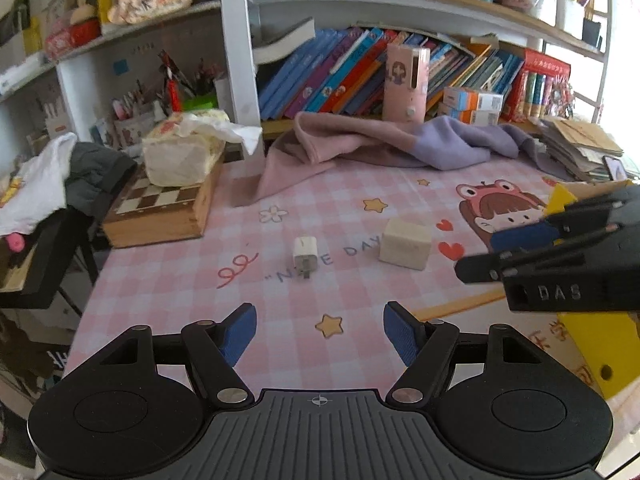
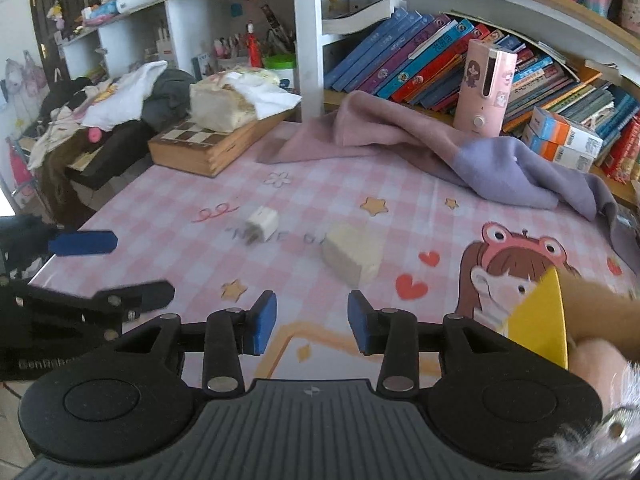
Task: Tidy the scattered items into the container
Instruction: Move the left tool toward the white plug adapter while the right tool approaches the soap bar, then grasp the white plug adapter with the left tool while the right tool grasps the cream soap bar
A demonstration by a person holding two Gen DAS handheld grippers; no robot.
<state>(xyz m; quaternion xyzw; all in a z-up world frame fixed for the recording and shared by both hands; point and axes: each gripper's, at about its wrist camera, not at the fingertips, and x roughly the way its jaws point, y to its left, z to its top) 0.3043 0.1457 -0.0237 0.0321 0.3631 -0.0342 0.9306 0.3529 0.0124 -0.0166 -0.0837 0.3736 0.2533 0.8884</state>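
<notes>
A white plug charger (image 1: 305,252) lies on the pink checked mat, with a cream block (image 1: 405,243) to its right. My left gripper (image 1: 319,330) is open and empty, short of both. In the right wrist view the charger (image 2: 262,221) and the cream block (image 2: 352,255) lie ahead of my right gripper (image 2: 312,322), which is open and empty. A yellow container (image 2: 540,316) sits at the right, its edge also in the left wrist view (image 1: 600,340). The right gripper shows from the side in the left wrist view (image 1: 480,252), the left one in the right wrist view (image 2: 112,268).
A pink and purple cloth (image 1: 384,142) lies at the back of the mat. A wooden chess box (image 1: 160,210) with a tissue pack (image 1: 182,152) stands at the left. Bookshelves (image 1: 360,76) and a pink device (image 1: 406,84) stand behind. Clothes (image 1: 52,180) pile at the far left.
</notes>
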